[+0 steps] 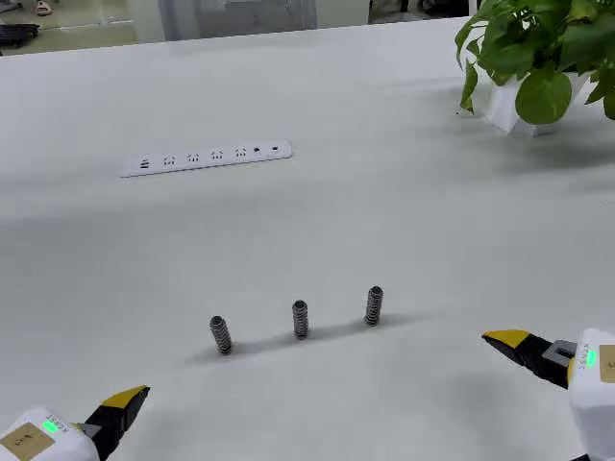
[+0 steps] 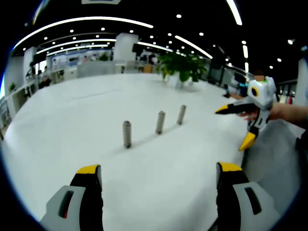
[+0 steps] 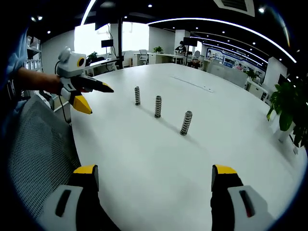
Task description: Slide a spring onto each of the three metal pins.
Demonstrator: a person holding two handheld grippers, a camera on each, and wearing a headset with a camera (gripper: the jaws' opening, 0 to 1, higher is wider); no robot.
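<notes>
Three grey coiled metal springs stand upright in a row on the white table [image 1: 404, 221], in the near part of it in the head view. The left spring [image 1: 221, 334], the middle spring [image 1: 301, 319] and the right spring [image 1: 374, 305] are apart from each other, and none touches a gripper. Each one has a darker round top. What is inside the coils is hidden, so I cannot tell more about it.

The left gripper [image 2: 159, 168] is at the near left side of the table, well apart from the row. Its two black jaws with yellow tips are spread wide, and between them there is only bare table; it grips nothing. In its own view the three springs are ahead, a little left of centre.

The right gripper [image 3: 155, 169] is at the near right side, also well apart from the springs. Its jaws are spread wide in the same way and carry nothing. In the left gripper view it appears at the right, with its yellow tips clearly separated.

A long white power strip [image 1: 207, 158] lies flat on the table farther back, to the left. A green leafy plant [image 1: 538, 48] in a white pot [image 1: 504, 108] stands at the far right corner. In the right gripper view a grey mesh surface [image 3: 33, 154] is just beside the table edge.
</notes>
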